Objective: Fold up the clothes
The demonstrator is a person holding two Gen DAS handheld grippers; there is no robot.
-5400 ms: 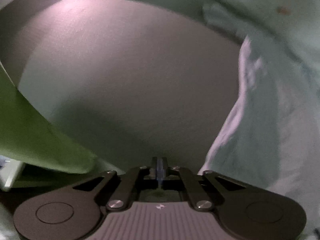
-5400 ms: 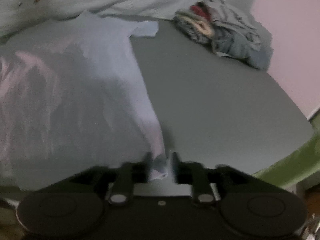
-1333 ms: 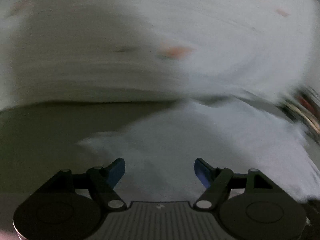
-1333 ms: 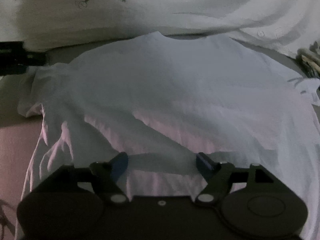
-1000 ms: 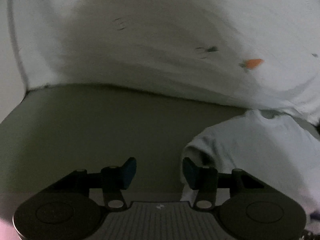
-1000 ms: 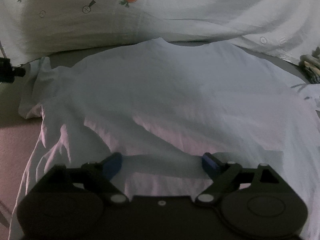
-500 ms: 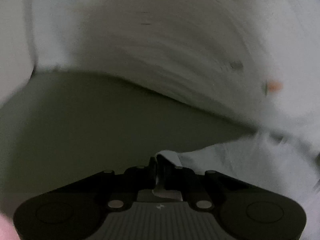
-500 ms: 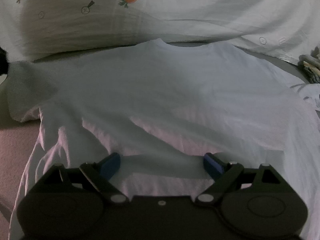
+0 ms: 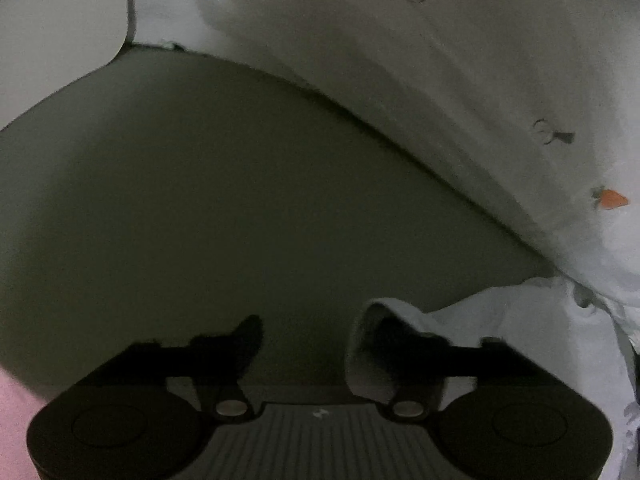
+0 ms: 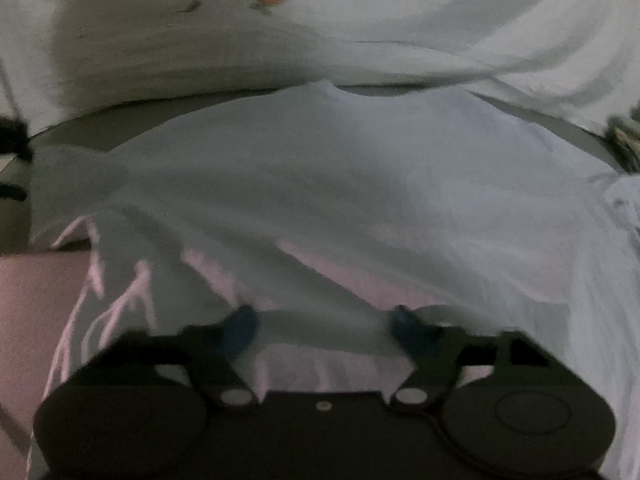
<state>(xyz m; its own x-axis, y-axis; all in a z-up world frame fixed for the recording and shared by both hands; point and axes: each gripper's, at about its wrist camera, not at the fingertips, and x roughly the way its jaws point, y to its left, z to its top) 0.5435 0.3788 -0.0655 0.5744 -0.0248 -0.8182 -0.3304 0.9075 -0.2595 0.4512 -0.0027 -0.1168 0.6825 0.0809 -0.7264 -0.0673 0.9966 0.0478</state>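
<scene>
A pale T-shirt lies spread on the grey bed sheet, collar away from me. My right gripper is open and empty, low over the shirt's near hem. In the left wrist view my left gripper is open; the shirt's left sleeve lies at the lower right, and its folded edge drapes against the right finger. The left finger stands over bare sheet.
A white pillow with carrot prints and crumpled white bedding lie along the far edge, also in the left wrist view. A pile of clothes shows at the far right. The wall is at upper left.
My left gripper was shut on the sleeve edge half a second ago and is now open, the sleeve resting by its right finger. The right gripper stays open and has moved slightly.
</scene>
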